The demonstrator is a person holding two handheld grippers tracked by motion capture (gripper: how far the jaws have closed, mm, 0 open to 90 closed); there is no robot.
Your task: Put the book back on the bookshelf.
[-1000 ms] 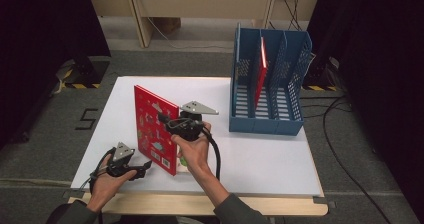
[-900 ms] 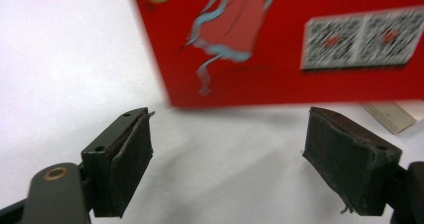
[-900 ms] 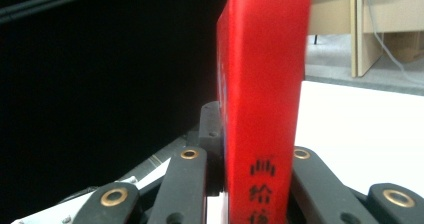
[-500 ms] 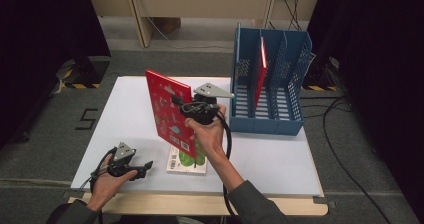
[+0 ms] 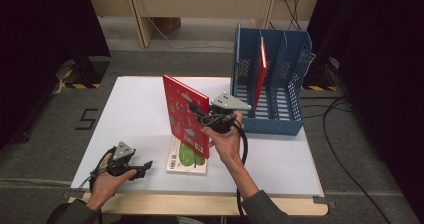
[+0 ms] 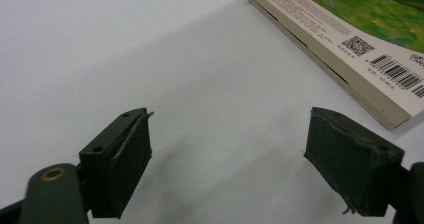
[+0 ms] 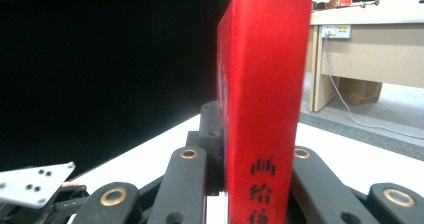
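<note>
You have the red book [image 5: 184, 115] upright and off the table [image 5: 135, 109], pinched by its spine edge in your right gripper [image 5: 202, 115], and that is where the trouble could start: the grip sits on one edge only, so the wide cover hangs out to the side and could swing or sag as you carry it. In the right gripper view the spine [image 7: 267, 104] fills the space between the jaws, which are clamped tight on it from both sides, so the hold looks firm for now. The blue file rack [image 5: 270, 84] stands well apart at the far right of the table, and one of its slots has a red book [image 5: 260, 74] standing in it; if you aim there, a tilted book could catch on a divider and tip. Watch the low corner too, since it hangs just above the green-covered book [image 5: 187, 156] lying flat beneath and could clip it. Your left gripper [image 5: 142, 166] rests near the front edge, jaws wide apart and holding nothing, with only bare table between the pads [image 6: 120, 164] and the flat book just beside them.
</note>
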